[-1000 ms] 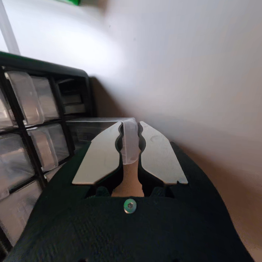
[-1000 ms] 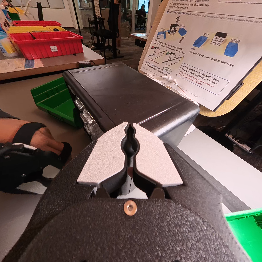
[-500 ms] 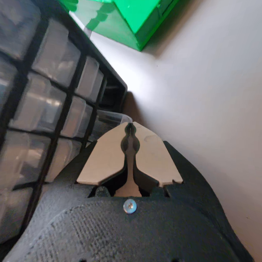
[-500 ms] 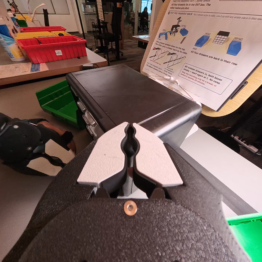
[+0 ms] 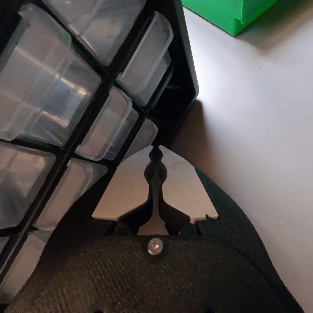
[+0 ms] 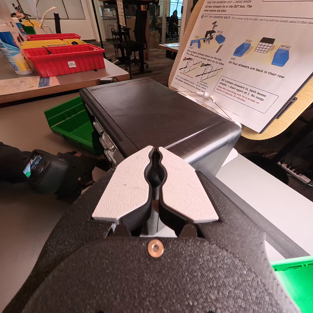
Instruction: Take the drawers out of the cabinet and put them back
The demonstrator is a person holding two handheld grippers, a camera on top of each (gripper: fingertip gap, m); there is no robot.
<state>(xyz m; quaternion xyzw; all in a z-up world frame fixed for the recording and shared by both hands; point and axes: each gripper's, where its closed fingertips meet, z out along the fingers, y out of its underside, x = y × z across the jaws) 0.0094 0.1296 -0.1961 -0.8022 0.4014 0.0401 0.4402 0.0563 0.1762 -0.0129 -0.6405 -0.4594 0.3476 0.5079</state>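
Observation:
The black cabinet (image 5: 184, 55) fills the left of the left wrist view, tilted, with several clear drawers in its grid. My left gripper (image 5: 155, 147) is shut and empty, its tips right at the front of a clear drawer (image 5: 144, 135) in the end column. The slot beside that drawer (image 5: 171, 105) is dark and empty. In the right wrist view my right gripper (image 6: 155, 148) is shut and empty at the near edge of the cabinet's top (image 6: 152, 115); contact cannot be told. The left gripper (image 6: 50, 171) shows low at the cabinet's front.
A green bin (image 5: 237, 15) lies on the grey table beyond the cabinet; it also shows in the right wrist view (image 6: 72, 125). Another green bin (image 6: 294, 279) is at the lower right. An instruction board (image 6: 245, 59) stands behind the cabinet. Red trays (image 6: 67, 57) sit on a far table.
My left gripper let go of the clear drawer's handle, shut, and rolled towards the cabinet front. The drawer that stuck out now sits further in. The right gripper barely moved.

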